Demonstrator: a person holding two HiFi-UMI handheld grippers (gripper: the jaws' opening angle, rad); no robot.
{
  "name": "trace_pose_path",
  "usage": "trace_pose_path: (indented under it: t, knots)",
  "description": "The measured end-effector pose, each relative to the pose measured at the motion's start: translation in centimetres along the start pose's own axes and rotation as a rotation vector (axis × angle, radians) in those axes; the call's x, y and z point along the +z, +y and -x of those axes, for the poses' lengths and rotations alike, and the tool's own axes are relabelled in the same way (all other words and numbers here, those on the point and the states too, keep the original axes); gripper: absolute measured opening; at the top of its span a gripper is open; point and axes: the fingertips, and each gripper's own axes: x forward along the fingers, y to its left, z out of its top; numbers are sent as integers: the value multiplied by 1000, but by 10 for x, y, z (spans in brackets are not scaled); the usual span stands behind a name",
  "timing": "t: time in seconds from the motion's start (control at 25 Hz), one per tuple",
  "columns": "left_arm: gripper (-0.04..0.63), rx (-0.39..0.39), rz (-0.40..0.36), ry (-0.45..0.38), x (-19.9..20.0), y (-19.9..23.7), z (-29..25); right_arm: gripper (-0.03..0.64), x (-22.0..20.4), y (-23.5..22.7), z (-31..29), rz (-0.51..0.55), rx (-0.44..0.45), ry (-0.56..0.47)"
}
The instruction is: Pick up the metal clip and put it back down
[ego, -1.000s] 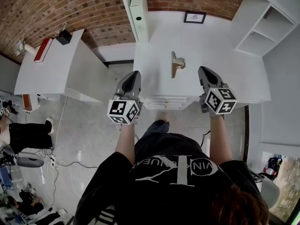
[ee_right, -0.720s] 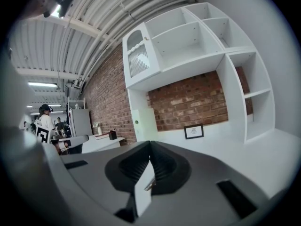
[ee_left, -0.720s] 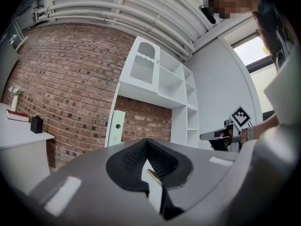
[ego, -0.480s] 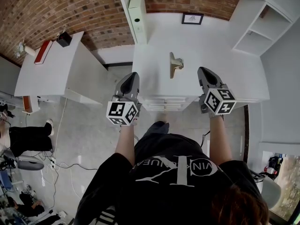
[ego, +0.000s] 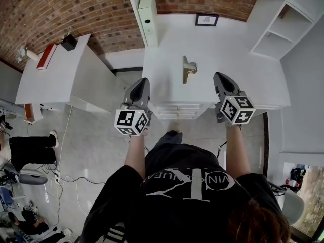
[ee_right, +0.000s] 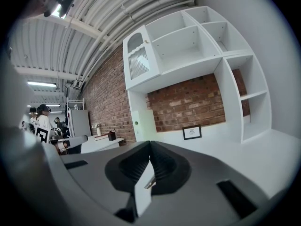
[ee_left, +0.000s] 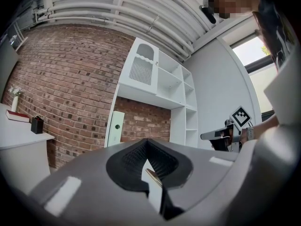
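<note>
Left gripper (ego: pixel 144 81) and right gripper (ego: pixel 219 76) are both pressed fully together, pinching nothing, and held near the front edge of the white surface (ego: pixel 228 39). Each gripper view shows the jaw tips meeting. The metal clip (ego: pixel 188 69) sits on that surface between the two grippers, slightly ahead of their tips, touching neither.

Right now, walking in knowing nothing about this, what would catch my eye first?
Most likely the two grey handheld tools carrying black-and-white patterned cubes: the left gripper and right gripper, both shut and empty, poised at the near edge of the white table. Between them, further in, a small metal clip sits on the tabletop, with a red brick wall behind.
</note>
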Motion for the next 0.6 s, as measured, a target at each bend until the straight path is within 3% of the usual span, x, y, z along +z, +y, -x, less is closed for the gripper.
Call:
trace_pose_path:
  t: [0.6]
  knots:
    - [-11, -12, -5, 2, 2, -5, 1, 14, 1, 1, 7, -17, -7, -13]
